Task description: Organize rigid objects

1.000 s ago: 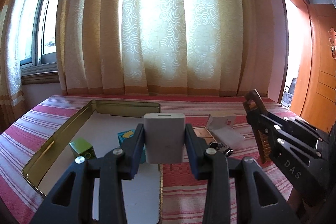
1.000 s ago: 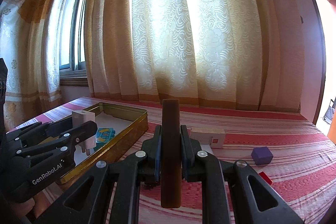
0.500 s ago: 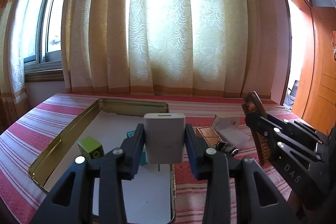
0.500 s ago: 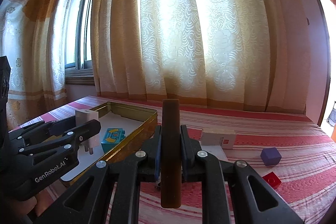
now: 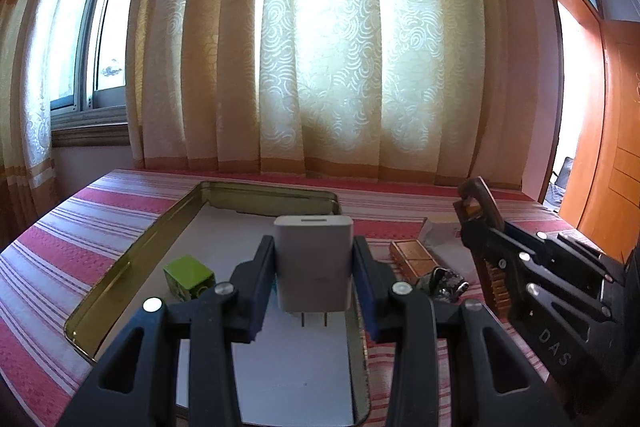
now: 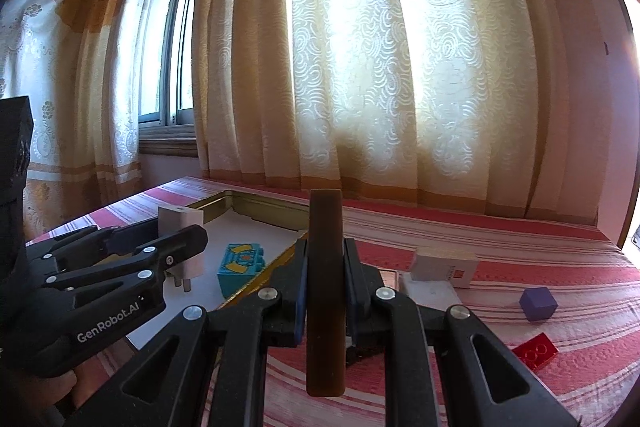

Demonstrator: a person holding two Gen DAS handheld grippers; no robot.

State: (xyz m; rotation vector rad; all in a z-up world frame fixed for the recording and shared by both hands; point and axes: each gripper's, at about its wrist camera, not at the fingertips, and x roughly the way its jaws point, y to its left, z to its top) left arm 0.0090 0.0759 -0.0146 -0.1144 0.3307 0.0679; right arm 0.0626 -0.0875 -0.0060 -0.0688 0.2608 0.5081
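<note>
white charger (image 5: pixel 314 263) gripped in left claw (image 5: pixel 314 267), farther over tray (image 5: pixel 120 267) | right claw (image 6: pixel 325 291) clamps brown bar (image 6: pixel 325 291)

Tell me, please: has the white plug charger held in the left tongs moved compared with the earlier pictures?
Yes. The white plug charger, gripped by the left tongs, has travelled further over the gold metal tray, toward its far end, beside the green cube.

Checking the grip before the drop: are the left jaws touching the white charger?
Touching. The left wrist view shows both jaws of the left gripper pressed against the sides of the white charger.
</note>
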